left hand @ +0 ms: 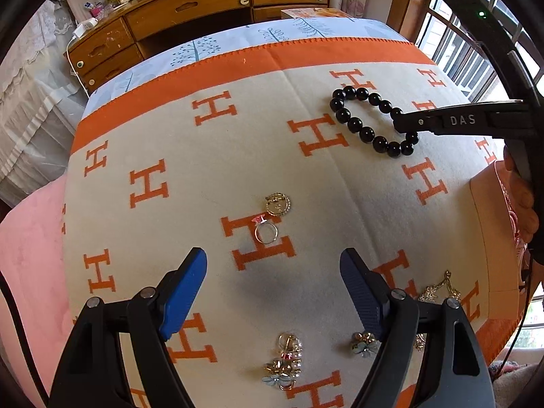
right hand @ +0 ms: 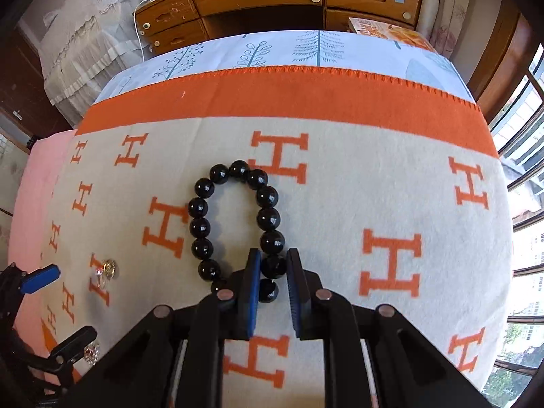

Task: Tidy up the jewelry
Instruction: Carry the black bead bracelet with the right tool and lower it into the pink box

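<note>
A black bead bracelet (right hand: 234,217) lies on the cream blanket with orange H letters (right hand: 340,204); it also shows in the left wrist view (left hand: 367,119). My right gripper (right hand: 273,265) is shut on one of its near beads; its black arm (left hand: 455,120) reaches in from the right. My left gripper (left hand: 273,265) is open and empty, above the blanket. Just beyond it lie a silver ring with a pink stone (left hand: 266,229) and a gold round pendant (left hand: 278,204). Flower earrings (left hand: 284,363) (left hand: 365,343) lie between its fingers, nearer the camera.
A gold chain (left hand: 438,289) lies right of the left gripper. A peach box (left hand: 489,231) sits at the blanket's right edge. A wooden desk with drawers (left hand: 190,10) stands behind the bed. Windows are at the right. A pink sheet (left hand: 30,255) borders the blanket on the left.
</note>
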{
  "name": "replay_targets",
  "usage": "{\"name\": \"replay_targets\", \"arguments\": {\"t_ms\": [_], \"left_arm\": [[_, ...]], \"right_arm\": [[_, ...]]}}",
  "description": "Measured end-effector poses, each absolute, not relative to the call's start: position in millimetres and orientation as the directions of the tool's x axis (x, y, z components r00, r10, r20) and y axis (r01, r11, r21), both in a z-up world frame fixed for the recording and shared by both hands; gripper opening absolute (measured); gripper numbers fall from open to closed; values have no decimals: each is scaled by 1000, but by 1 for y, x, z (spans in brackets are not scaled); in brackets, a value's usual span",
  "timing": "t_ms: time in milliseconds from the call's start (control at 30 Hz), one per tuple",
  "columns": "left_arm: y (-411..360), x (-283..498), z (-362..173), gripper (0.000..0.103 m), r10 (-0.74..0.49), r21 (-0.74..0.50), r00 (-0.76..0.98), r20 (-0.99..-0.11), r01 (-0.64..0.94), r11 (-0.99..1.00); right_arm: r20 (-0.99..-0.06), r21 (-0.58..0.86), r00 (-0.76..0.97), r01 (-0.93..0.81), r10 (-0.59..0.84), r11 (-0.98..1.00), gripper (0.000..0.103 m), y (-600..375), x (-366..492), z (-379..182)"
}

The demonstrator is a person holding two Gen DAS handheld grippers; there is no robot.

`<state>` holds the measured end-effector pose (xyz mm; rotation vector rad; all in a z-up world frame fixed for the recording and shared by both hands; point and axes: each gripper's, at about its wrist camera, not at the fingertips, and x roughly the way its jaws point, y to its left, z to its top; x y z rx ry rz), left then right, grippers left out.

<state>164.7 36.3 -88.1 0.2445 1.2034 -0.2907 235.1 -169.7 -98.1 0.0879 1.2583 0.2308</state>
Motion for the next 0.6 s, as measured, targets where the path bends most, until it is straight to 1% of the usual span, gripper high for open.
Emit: {"name": "replay_targets", "arguments": {"t_ms": [167,333,467,600], "left_arm": [[31,160,-78,79,-107,23,337,-935,359,933],[34,160,-51,79,-131,3,379,-916,332,943],[36,160,-35,79,-124,8,405,-906,310,951],[32,155,-30,79,-123,9,400,-908,312,950]], "right_arm": [[-883,297,344,-119,320,948,15,-184,209,-71],[-817,372,425,-126,388,920,15,-196,184,-36],[-767,417,480,-134,427,899,15,-210,159,-13],[-723,439,530,-142,443,887,15,-230,128,5]]}}
